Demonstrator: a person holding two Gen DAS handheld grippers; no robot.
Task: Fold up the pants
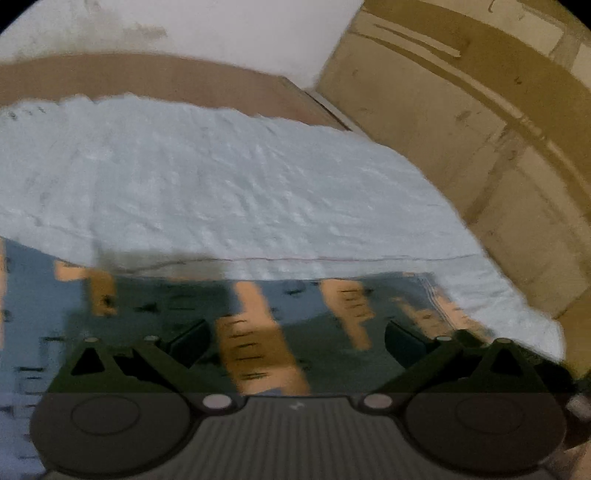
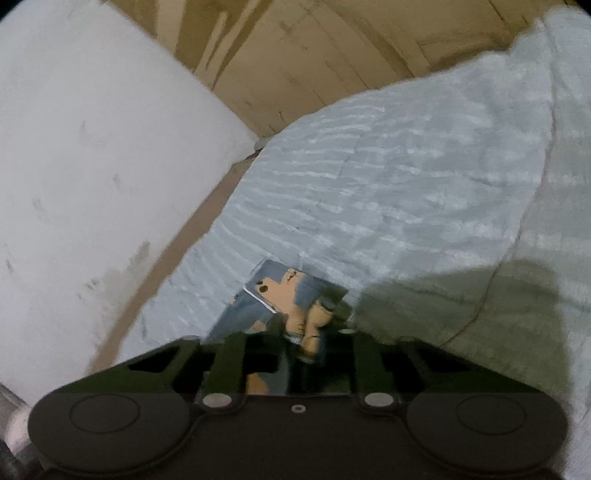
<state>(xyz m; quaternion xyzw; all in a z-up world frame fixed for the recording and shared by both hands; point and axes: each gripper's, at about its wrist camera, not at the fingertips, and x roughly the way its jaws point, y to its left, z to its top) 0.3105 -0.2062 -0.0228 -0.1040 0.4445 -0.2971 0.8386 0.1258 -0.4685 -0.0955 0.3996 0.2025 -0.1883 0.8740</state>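
The pants (image 1: 155, 306) are blue-grey cloth with tan patches and dark stitch marks, spread on a pale quilted bed cover (image 1: 221, 184). In the left wrist view my left gripper (image 1: 297, 341) is open just above the cloth, its fingers (image 1: 190, 341) wide apart with a tan patch showing between them. In the right wrist view my right gripper (image 2: 301, 326) is shut on a bunched fold of the pants (image 2: 291, 291), which puckers up between the narrow jaws. The pants' edge lies on the bed cover (image 2: 388, 192) just ahead. Most of the garment is hidden there.
A brown bed frame (image 1: 147, 77) runs along the white wall (image 1: 221, 29) behind the cover. Tan panelled boards (image 1: 461, 110) stand to the right of the bed. The white wall (image 2: 92, 147) and tan boards (image 2: 314, 55) also show in the right wrist view.
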